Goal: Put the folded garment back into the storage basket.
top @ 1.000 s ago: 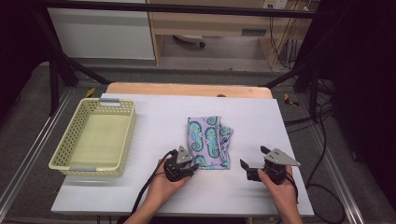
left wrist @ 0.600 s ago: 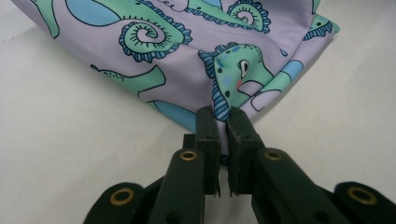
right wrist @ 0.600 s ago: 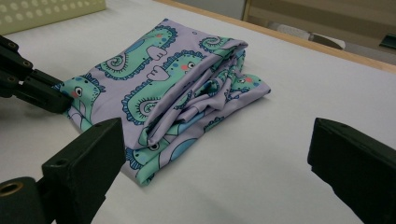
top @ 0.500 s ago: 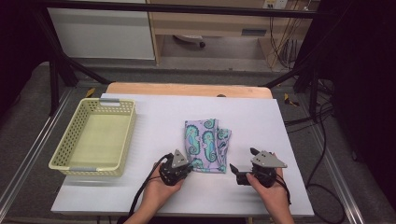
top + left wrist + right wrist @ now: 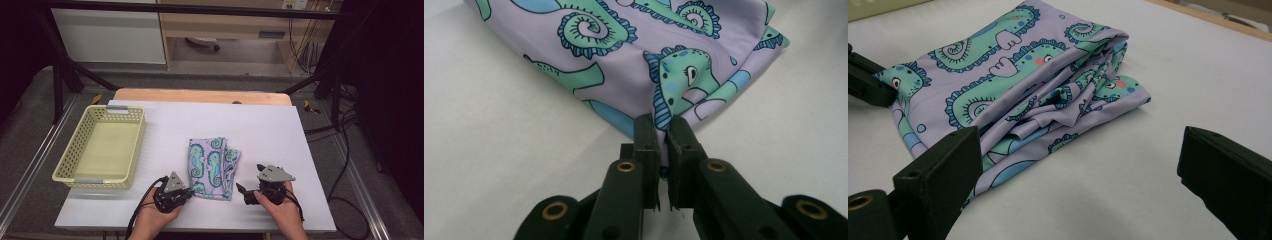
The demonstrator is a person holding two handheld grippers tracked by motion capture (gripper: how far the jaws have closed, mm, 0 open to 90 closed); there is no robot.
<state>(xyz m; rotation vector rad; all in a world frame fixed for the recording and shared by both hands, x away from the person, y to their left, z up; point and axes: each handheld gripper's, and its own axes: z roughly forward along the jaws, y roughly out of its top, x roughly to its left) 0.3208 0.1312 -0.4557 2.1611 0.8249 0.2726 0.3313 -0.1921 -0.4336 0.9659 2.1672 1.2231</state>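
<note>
The folded cloth (image 5: 213,167) lies right of the basket (image 5: 100,150) on the tabletop (image 5: 280,130). The left hand-held gripper (image 5: 663,131) pinches its near corner shut; the right hand-held gripper (image 5: 1083,165) gapes empty beside it — one-cornered pulling would likely unravel the folds.

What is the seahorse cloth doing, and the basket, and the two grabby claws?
Seahorse cloth: folded, lying flat on the white table, near corner pinched.
Left gripper: shut on that corner of the cloth; its jaws have just been closing.
Right gripper: open, jaws wide apart, beside the cloth's layered edge, not gripping it.
Yellow basket: upright, empty, at the table's left side.
</note>
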